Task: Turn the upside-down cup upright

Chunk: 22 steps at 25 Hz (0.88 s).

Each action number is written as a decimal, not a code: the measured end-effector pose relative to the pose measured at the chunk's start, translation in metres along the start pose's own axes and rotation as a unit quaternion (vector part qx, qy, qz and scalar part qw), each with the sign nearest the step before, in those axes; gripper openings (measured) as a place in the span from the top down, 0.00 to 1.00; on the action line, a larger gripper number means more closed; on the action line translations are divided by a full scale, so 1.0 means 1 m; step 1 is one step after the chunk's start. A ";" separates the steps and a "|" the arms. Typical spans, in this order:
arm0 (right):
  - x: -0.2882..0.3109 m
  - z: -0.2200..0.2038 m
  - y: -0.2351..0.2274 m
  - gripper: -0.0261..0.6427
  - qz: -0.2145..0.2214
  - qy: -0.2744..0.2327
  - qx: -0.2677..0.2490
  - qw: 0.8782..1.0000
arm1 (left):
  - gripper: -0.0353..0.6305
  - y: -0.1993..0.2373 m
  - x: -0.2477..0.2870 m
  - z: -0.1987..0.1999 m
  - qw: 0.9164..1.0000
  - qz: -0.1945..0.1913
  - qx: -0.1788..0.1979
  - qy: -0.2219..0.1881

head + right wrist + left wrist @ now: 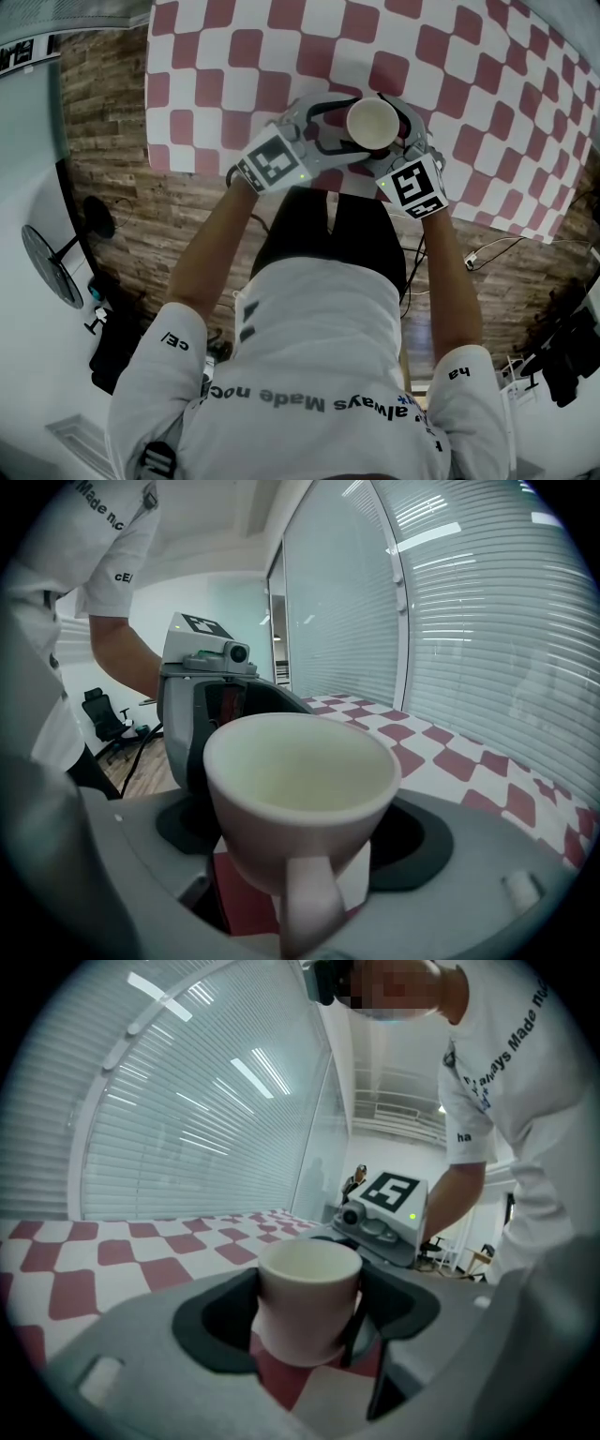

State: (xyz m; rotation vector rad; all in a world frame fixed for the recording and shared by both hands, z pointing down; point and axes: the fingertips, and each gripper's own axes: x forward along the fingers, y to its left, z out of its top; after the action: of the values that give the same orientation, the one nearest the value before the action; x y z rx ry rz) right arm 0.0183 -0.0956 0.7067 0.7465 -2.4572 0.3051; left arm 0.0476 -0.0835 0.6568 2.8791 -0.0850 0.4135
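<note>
a bright office with a checked table over wood flooring

a table (487,103) under a red-and-white checked cloth stands on a brown wood-plank floor (122,197), which meets a pale floor at the left, where a black fan (52,265) stands. pale cables (487,251) trail over the planks near the table's edge. beyond the table, closed horizontal blinds (187,1110) cover tall windows, and the panes reflect long ceiling light strips (267,1072). a glass partition (342,602) runs along the far side, and a black office chair (105,719) stands on the planks further back, before white walls.
</note>
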 end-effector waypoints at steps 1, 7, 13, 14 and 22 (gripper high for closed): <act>0.001 -0.001 0.000 0.28 0.000 0.001 0.000 1.000 | 0.43 0.000 0.001 -0.001 1.000 0.001 -0.001 0.000; 0.008 -0.007 0.000 0.28 0.000 0.004 0.001 1.000 | 0.43 0.003 0.000 -0.009 1.000 0.004 -0.004 0.001; 0.010 -0.014 0.001 0.29 0.003 0.012 -0.011 1.000 | 0.43 0.003 0.002 -0.019 1.000 0.005 -0.011 0.008; 0.011 -0.014 0.001 0.29 0.003 0.011 -0.011 1.000 | 0.43 0.003 0.001 -0.020 1.000 0.006 -0.014 0.006; 0.011 -0.021 0.003 0.29 -0.008 0.019 -0.027 0.999 | 0.41 -0.004 0.006 -0.027 1.000 0.004 -0.011 0.023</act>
State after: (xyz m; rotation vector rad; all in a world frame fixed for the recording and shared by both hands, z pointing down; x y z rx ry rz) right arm 0.0184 -0.0898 0.7302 0.7299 -2.4139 0.2426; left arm 0.0463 -0.0735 0.6830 2.8477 -0.0928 0.4766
